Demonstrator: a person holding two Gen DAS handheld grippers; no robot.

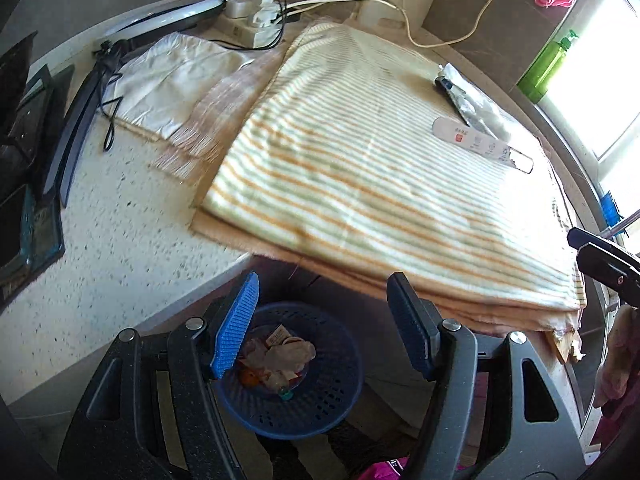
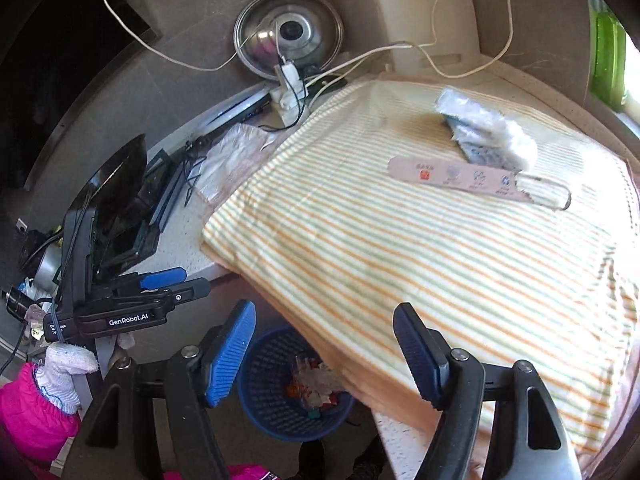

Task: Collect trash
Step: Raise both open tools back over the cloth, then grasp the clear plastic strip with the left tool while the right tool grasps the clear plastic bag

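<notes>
Trash collection is judged partly done: several crumpled wrappers and scraps are seen already lying in the blue basket (image 1: pixel 320 364) on the floor, just below the worktop (image 1: pixel 132 248) edge. Two pieces are still left on the striped cloth (image 1: pixel 360 184) that covers the worktop: a long flat printed strip (image 2: pixel 456 180) and, touching its far side, a crumpled clear wrapper (image 2: pixel 488 136), both well apart from the basket, toward the window side. Whether the white plastic sheet (image 1: pixel 168 80) at the far-left of the cloth counts as trash can't be told.

The left claw (image 1: pixel 320 320) is held wide apart and empty, w/ the basket framed between its fingers; nothing is touched by either pad. The right claw (image 2: pixel 326 354) is likewise spread wide and empty, poised over the near edge of the cloth w/ the basket showing below; no contact w/ cloth is evident, though blur makes that uncertain. In the right wrist view the left claw is seen from the side, at the worktop corner, nothing between its fingers. At least two pickups are judged to remain, approx.
</notes>
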